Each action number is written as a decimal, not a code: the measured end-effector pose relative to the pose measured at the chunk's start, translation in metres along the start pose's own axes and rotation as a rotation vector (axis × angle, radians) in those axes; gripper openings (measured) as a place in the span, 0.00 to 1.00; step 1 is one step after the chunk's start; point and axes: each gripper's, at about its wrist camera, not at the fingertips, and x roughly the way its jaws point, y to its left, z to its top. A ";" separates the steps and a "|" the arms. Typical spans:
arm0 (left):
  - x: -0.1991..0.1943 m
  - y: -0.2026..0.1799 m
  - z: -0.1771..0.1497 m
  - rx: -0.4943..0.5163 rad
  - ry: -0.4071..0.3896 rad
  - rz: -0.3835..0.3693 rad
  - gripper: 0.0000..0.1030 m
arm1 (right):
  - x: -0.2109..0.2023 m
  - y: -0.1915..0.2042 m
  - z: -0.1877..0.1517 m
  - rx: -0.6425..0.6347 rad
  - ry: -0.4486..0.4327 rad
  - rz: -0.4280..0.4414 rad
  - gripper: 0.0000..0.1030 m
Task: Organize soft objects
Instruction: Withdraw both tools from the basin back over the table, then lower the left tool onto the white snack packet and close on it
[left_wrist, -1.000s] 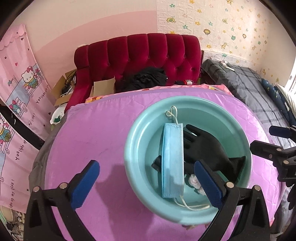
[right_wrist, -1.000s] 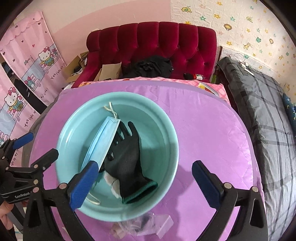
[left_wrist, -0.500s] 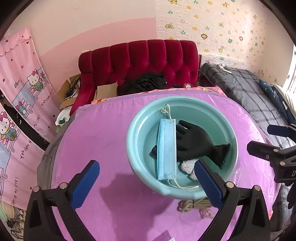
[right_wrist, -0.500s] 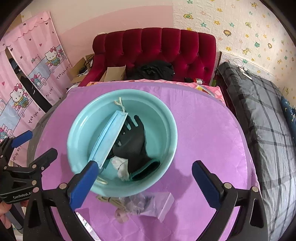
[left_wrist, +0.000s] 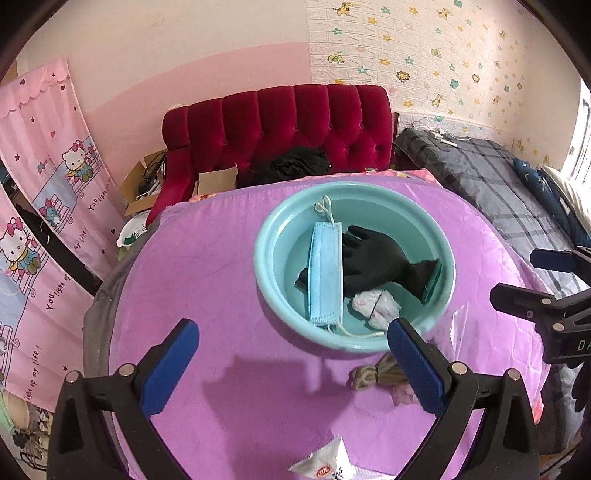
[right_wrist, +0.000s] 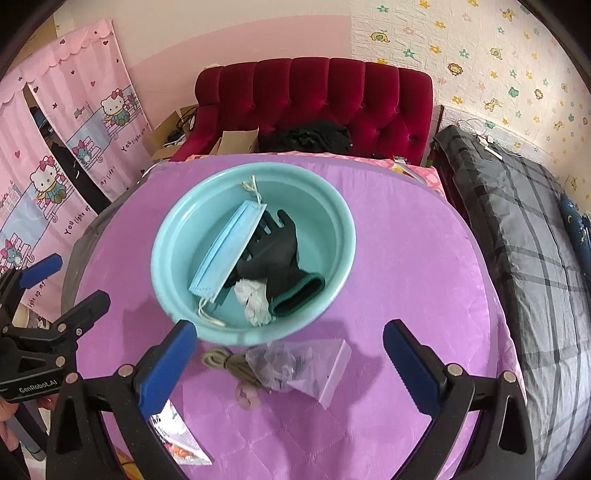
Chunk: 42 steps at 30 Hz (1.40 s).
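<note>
Both tongs, L (left_wrist: 291, 362) & R (right_wrist: 290, 363), wide open w/ nothing gripped, near basin (right_wrist: 332, 221).

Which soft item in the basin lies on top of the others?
The blue face mask: it lies across the black glove, while the white wad sits beside both, low in the teal basin.

Black plastic left tongs (left_wrist: 291, 354) and right tongs (right_wrist: 290, 354), ribbed blue pads, silver screws, white "GenRobot.AI" lettering
</note>
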 end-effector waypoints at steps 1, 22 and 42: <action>-0.001 0.000 -0.003 -0.004 0.001 -0.003 1.00 | -0.001 0.000 -0.004 -0.004 0.001 0.002 1.00; -0.009 -0.001 -0.100 -0.060 0.060 -0.015 1.00 | -0.001 -0.011 -0.079 -0.035 0.018 0.033 1.00; 0.030 -0.006 -0.154 -0.096 0.193 -0.037 1.00 | 0.028 -0.019 -0.124 -0.021 0.082 0.030 1.00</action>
